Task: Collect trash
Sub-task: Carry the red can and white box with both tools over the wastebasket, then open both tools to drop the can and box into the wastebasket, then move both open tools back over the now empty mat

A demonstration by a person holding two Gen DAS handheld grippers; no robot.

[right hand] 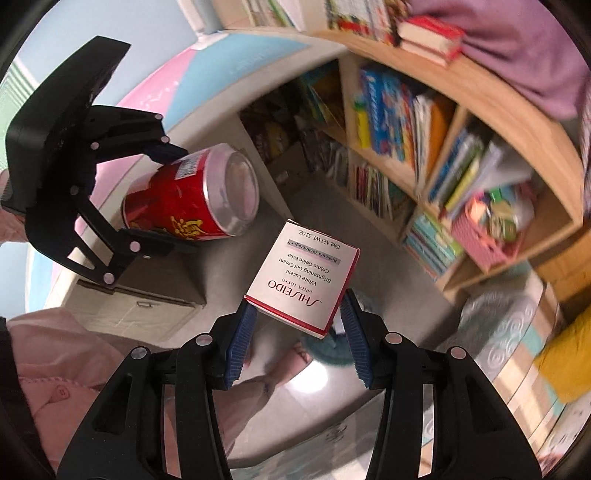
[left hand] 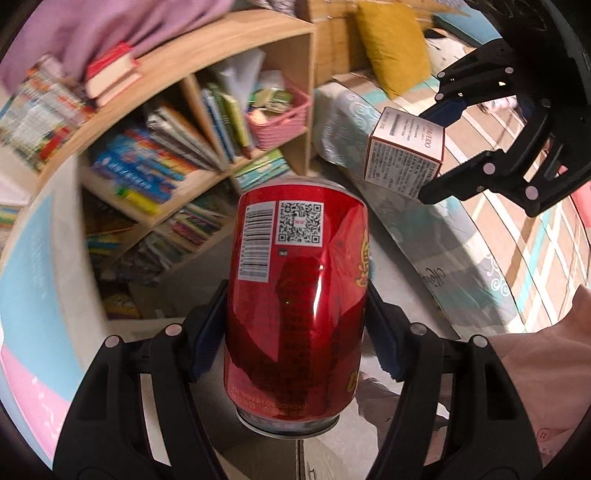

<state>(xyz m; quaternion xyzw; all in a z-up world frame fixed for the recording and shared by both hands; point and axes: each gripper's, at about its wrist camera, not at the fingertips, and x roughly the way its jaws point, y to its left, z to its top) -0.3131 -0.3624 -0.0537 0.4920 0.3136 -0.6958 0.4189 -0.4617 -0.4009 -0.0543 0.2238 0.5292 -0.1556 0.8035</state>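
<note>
left wrist view: the left gripper (left hand: pixel 295 332) is clamped on a red can (left hand: pixel 297 295), its blue pads (left hand: pixel 207 332) pressed against the can's two sides. the can stands lengthwise along the fingers, its barcode and qr code facing the camera and its printed text upside down. up to the right, the right gripper (left hand: pixel 430 151) holds a small white box (left hand: pixel 404 153) with red edges; here the box shows a side panel of fine print. behind the can is a wooden bookshelf (left hand: pixel 207 122) full of books, with a pink basket (left hand: pixel 280 118) in one compartment and a purple cloth (left hand: pixel 122 26) on top. a yellow pillow (left hand: pixel 395 44) lies on the patterned bed beyond the box.

right wrist view: the right gripper (right hand: pixel 297 336) grips the white box (right hand: pixel 304 273) between its blue pads (right hand: pixel 242 339), tilted, and only here its label face reads shiseido, upside down. at upper left the left gripper (right hand: pixel 162 201) grasps the red can (right hand: pixel 192 195), and this view alone shows the can's silver end (right hand: pixel 232 192). both items are held up in the air above the grey floor (right hand: pixel 229 266). the bookshelf (right hand: pixel 461 140) fills the right side, the pink basket (right hand: pixel 487 236) low in it.
</note>
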